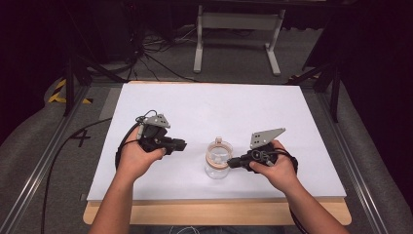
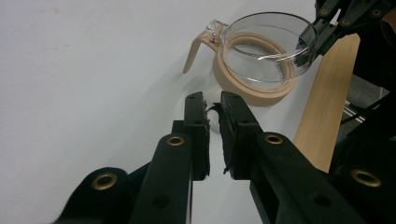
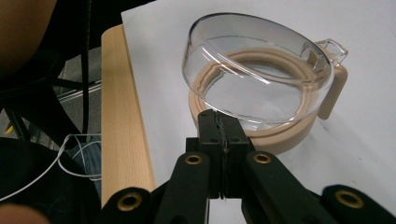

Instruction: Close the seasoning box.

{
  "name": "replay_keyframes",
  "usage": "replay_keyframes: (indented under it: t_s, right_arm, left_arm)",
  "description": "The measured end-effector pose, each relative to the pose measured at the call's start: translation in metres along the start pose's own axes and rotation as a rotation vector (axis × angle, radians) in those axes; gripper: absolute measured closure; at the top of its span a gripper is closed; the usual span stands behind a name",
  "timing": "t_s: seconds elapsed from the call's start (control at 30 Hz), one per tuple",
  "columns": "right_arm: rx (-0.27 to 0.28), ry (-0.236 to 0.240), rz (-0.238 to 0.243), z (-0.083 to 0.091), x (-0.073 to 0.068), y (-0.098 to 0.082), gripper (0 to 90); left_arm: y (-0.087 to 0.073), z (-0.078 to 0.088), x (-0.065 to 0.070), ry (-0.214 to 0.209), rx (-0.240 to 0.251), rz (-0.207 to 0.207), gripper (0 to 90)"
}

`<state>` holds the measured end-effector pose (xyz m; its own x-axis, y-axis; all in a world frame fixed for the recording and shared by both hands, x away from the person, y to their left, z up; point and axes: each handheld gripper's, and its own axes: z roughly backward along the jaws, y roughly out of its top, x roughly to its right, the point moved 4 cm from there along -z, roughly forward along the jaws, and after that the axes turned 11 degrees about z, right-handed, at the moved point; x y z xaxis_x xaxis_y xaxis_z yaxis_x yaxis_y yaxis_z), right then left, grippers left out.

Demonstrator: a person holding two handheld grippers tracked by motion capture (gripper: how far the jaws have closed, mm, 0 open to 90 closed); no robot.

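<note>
Jug held at the rim

Our right tool [image 3: 219, 122] pinches the jug [image 1: 217, 161] near the worktop's [image 1: 204, 105] front edge; our left tool [image 2: 212, 105] hangs slightly spread, holding nothing.

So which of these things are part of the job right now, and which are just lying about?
In the job:
- clear jug with beige band and handle
- right gripper, shut on the jug's clear rim
- left gripper, near the jug, holding nothing

Lying about:
- white table frame behind
- floor cables
- white sheet as work surface

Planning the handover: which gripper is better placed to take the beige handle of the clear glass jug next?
Left. The left gripper is free, while the right gripper is shut at the clear glass jug's rim.
</note>
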<state>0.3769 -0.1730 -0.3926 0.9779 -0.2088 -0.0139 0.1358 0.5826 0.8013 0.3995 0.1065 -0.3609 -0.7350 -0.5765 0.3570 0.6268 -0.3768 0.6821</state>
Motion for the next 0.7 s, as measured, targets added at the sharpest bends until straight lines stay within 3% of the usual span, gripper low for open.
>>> replay_keyframes:
  t_s: [0.23, 0.37, 0.5, 0.7]
  right_arm:
    - [-0.064, 0.023, -0.003, 0.000, -0.003, -0.005, 90.0]
    - [-0.060, 0.013, -0.011, 0.007, -0.001, -0.005, 90.0]
    - [-0.006, -0.034, -0.021, 0.020, 0.006, -0.001, 89.4]
    - [0.082, -0.182, -0.059, 0.045, 0.028, 0.001, 69.7]
  left_arm:
    - [-0.002, 0.000, -0.002, 0.003, -0.004, 0.001, 80.9]
    - [-0.002, 0.001, -0.004, 0.017, 0.015, 0.016, 79.7]
    - [-0.004, 0.001, -0.008, 0.035, 0.030, 0.031, 75.8]
    - [-0.012, 0.008, -0.016, 0.076, 0.048, 0.069, 75.0]
